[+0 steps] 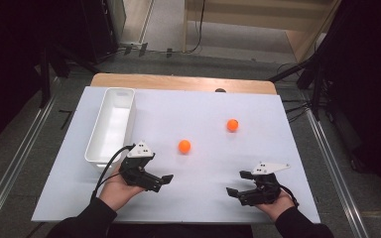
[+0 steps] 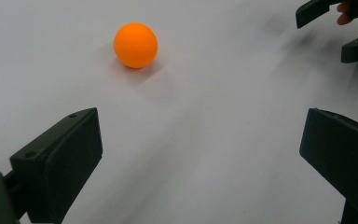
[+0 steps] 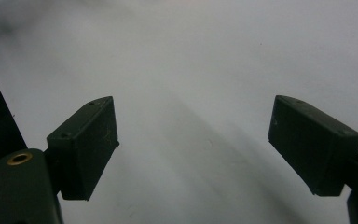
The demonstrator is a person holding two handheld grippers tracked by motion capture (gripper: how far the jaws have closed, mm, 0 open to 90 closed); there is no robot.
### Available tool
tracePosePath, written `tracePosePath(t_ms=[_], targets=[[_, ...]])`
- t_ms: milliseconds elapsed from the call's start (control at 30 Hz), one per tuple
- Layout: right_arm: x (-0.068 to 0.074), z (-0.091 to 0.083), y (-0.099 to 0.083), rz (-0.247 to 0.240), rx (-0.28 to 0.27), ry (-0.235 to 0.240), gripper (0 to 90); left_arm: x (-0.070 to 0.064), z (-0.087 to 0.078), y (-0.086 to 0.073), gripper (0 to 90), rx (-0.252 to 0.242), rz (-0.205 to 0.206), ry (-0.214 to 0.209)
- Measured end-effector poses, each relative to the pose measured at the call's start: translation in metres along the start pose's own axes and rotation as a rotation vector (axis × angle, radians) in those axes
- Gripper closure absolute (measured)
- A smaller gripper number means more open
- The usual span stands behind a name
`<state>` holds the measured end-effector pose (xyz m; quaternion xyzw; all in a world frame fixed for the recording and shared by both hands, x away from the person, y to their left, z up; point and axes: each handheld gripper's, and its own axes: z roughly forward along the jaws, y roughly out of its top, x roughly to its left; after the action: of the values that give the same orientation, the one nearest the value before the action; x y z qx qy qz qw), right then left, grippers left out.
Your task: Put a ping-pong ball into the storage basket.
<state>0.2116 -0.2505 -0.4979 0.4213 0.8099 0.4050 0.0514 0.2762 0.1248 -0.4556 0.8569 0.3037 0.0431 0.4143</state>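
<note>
High view: two orange balls, near ball (image 1: 184,146) and far ball (image 1: 232,125); left gripper view catches one. Left gripper (image 1: 164,181) and right gripper (image 1: 238,183): fingers wide apart, empty.

Left gripper (image 1: 164,179) cradled in an upturned left hand (image 1: 116,187), jaws spread wide, nothing between them, pointed toward the right gripper (image 1: 238,184). Right gripper likewise resting in the right hand (image 1: 277,203), jaws held far apart and empty, aimed back at the left. Dark sleeves on both forearms, cable trailing behind the left.
</note>
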Motion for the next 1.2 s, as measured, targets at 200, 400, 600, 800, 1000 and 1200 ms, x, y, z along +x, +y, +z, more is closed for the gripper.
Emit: tracePosePath(t_ms=[200,400,600,800,1000,1200], targets=[[0.0,0.0,0.001,0.001,0.0,0.0,14.3,0.001,0.006,0.004,0.0,-0.002,0.0,0.007],[0.0,-0.001,0.0,0.004,-0.003,-0.004,14.3,0.001,0.012,0.009,0.0,0.002,0.01,0.01],[0.0,0.0,0.0,-0.002,-0.001,-0.005,14.3,0.001,0.016,0.012,0.0,-0.002,0.009,0.019],[0.0,-0.001,0.0,-0.003,-0.003,-0.005,14.3,0.001,0.02,0.016,0.0,0.001,0.02,0.025],[0.0,0.0,0.0,-0.002,-0.001,-0.005,14.3,0.002,0.023,0.02,0.0,-0.005,0.023,0.027],[0.0,0.0,0.0,-0.003,-0.003,-0.005,14.3,0.003,0.026,0.026,0.0,-0.014,0.018,0.023]])
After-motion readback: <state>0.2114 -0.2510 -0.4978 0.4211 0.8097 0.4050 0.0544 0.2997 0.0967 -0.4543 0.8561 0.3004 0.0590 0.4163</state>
